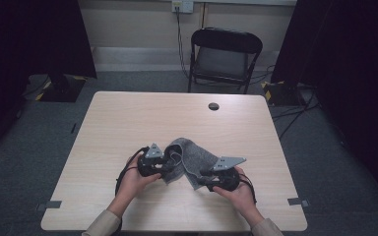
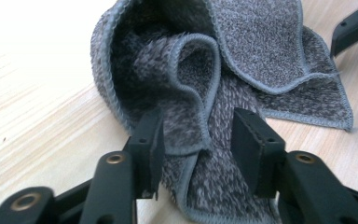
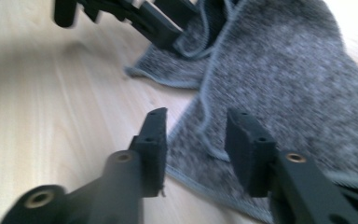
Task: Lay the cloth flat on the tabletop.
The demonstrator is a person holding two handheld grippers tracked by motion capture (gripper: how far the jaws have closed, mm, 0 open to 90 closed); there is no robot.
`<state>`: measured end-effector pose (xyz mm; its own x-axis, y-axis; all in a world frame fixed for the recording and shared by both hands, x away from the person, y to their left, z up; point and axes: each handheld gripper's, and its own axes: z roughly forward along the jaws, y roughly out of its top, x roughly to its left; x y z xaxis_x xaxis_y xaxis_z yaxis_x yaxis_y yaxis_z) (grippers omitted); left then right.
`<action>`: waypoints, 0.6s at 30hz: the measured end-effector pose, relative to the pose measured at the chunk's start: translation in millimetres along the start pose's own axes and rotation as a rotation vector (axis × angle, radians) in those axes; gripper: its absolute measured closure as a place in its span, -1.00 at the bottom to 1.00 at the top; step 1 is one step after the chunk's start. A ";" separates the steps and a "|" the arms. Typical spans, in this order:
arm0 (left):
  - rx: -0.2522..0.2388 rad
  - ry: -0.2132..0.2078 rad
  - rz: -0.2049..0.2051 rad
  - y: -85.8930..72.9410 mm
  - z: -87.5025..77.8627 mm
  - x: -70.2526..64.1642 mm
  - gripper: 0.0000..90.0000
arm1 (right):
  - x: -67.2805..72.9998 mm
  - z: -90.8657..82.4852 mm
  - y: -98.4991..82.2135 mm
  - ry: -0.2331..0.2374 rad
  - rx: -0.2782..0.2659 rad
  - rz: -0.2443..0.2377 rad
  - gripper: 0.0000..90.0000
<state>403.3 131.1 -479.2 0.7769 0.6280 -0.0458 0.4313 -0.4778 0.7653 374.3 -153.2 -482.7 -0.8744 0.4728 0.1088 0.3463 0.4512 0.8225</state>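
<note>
Fingers [image 2: 150,140] of the left gripper [image 2: 196,140] stand partly apart with a rolled fold of the one grey towel [image 2: 261,51] between them; the left pad touches the fold, the right pad stands clear of it, so the cloth is not pinched. On the right gripper [image 3: 196,140] the fingers [image 3: 247,149] also stand partly apart, straddling a hemmed edge of the towel [image 3: 298,84] without pressing it.

One towel [image 1: 189,156] lies crumpled on the pale wooden surface [image 1: 128,118], near its front edge, between the two grippers, left [image 1: 152,162] and right [image 1: 221,177], each held in one hand. One round dark cap [image 1: 213,106] sits in the surface near its far edge. One black folding chair [image 1: 224,56] stands beyond.
</note>
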 end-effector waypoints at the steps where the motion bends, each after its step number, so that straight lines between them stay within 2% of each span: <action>1: -0.004 -0.014 -0.015 0.1 1.7 -0.4 0.28 | 0.0 0.0 0.0 0.000 0.000 0.000 0.37; 4: 0.011 -0.005 0.013 0.1 3.8 0.4 0.33 | 0.5 3.1 -0.7 0.012 0.008 -0.005 0.42; 5: 0.025 -0.015 0.005 -1.4 5.6 1.1 0.45 | 0.9 4.8 -1.0 0.004 0.017 -0.011 0.47; 8: 0.037 -0.016 -0.001 -3.5 6.4 2.5 0.56 | 0.6 8.7 -1.8 0.002 0.032 -0.008 0.53; 10: 0.041 -0.017 0.008 -4.4 5.5 3.4 0.70 | 0.5 11.1 -3.3 -0.008 0.043 -0.005 0.60; 11: 0.042 -0.023 -0.002 -4.7 4.9 3.0 0.77 | 0.5 12.0 -4.1 -0.009 0.046 0.003 0.63; 15: 0.067 -0.035 0.008 -5.3 1.6 1.8 0.92 | 0.7 13.1 -6.1 -0.015 0.051 0.008 0.77; 18: 0.069 -0.042 -0.003 -6.6 -0.8 1.7 0.95 | -1.2 12.7 -7.3 -0.022 0.047 0.021 0.82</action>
<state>401.5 135.8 -483.8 0.7934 0.6038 -0.0766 0.4634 -0.5176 0.7193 377.1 -147.4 -495.9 -0.8592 0.4989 0.1135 0.3808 0.4753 0.7931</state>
